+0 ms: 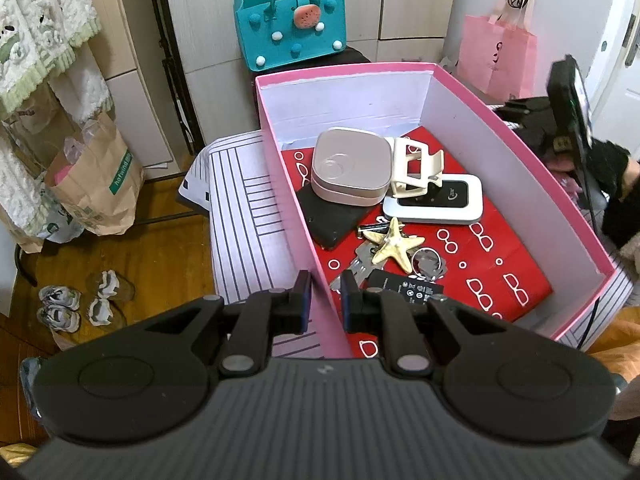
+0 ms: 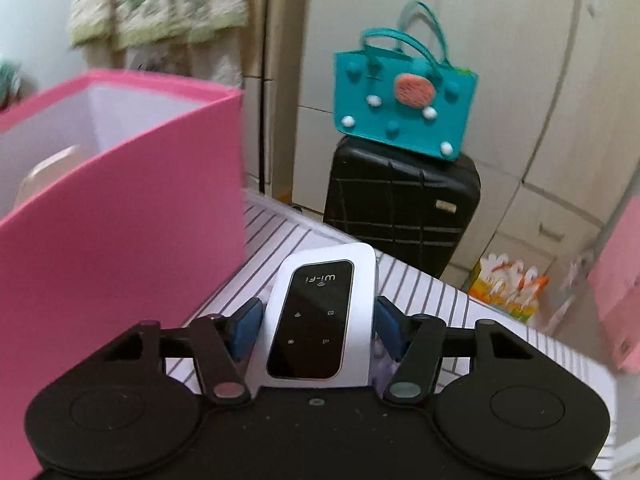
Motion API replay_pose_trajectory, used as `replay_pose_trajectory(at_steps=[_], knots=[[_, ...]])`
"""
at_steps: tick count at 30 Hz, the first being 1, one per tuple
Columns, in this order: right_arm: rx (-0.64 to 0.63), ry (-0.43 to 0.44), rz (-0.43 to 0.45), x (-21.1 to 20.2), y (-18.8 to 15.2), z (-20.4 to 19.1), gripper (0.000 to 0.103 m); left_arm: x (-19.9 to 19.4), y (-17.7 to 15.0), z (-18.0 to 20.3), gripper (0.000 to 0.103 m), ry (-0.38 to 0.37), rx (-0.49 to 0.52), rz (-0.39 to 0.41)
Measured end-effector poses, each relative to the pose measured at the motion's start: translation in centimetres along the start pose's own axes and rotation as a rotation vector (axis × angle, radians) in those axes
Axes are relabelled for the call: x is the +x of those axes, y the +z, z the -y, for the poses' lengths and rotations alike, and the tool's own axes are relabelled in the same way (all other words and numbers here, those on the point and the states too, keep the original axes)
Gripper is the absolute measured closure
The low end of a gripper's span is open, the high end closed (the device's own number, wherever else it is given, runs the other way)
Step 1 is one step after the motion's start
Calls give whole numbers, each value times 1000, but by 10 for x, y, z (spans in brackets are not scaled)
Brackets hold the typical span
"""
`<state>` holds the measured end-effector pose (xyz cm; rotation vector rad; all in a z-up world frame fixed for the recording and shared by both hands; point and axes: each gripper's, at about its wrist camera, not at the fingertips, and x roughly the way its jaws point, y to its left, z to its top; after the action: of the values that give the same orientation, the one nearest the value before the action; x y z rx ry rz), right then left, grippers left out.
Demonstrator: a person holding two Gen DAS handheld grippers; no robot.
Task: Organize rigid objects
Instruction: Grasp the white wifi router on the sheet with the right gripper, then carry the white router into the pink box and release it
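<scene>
The left hand-held gripper (image 1: 326,296) straddles the near wall of a pink box (image 1: 520,128), its pads closed on that wall. The box stands on a striped table (image 1: 240,184). Inside, on red paper, lie a beige case (image 1: 348,168) atop a black pouch (image 1: 332,220), a cream clip (image 1: 416,168), a white router (image 1: 436,202), a starfish (image 1: 394,244) over keys (image 1: 362,266), and a black card (image 1: 404,288). Behind stands a teal bag (image 1: 292,28).
</scene>
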<state>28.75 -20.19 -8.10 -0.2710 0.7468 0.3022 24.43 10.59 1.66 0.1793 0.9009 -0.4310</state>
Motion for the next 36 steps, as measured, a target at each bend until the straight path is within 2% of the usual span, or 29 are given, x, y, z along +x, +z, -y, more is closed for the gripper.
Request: replay_pose_trajectory(at_steps=[6,9,19,21,23,25,26,29,32,36], knots=[[6,62,-32,-32,-17,-11,38,0,-2,4,90,16,20,5],[75,97,-60,-45,-26,-10,38,0,-2,7,90,28,27,9],[170,118,-90,-64,-55,-6,38,0,-3,13,90,62,39,6],[161,111,-84,-65,-60,-8,37,0,-2,14,90,68,32,1],[131,83,-53,-66,-64,-14,31,0,-1,13,90,74,17,-3],[158,80,-31,-66,-68,-13,31,0,-2,16,90,85,26,-4],[157,71,-21,-67,-68,-13,39,0,-2,17,90,89,30,-4],[140,41,-14,-72,-69,-15,39,0,-2,17,90,93,36,-8],[166,77,-11,-78,-72,-15,39,0,-2,18,90,93,40,-9],[203,76,-4,-86,-76,-14,39,-1,-2,19,90,99,43,-3]])
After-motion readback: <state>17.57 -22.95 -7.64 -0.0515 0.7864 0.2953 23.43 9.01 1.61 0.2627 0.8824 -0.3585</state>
